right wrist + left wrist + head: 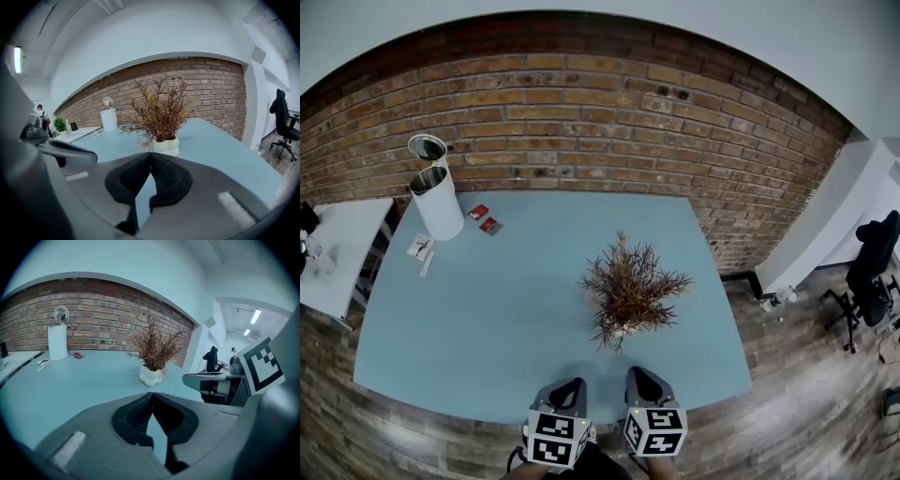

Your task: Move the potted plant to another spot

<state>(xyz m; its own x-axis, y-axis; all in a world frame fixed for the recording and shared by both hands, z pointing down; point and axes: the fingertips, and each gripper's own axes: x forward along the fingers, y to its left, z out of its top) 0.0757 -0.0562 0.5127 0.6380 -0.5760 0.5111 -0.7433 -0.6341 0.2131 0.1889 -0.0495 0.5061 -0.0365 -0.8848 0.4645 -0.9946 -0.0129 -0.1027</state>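
Note:
A potted plant (628,286) with dry reddish-brown fronds stands in a lumpy white pot (151,375) on the light blue table (487,309), right of its middle. Both grippers hover side by side over the table's near edge, short of the plant and apart from it. My left gripper (572,384) is shut with nothing between its jaws; in the left gripper view the pot is ahead, at centre. My right gripper (639,373) is also shut and empty. In the right gripper view the pot (166,146) stands just beyond the fingertips, slightly right.
A white cylindrical bin (438,202) with a round lid (427,148) stands at the table's far left corner, with red cards (485,218) and papers (420,248) nearby. A brick wall backs the table. A white side table (337,253) is left, a black office chair (872,272) right.

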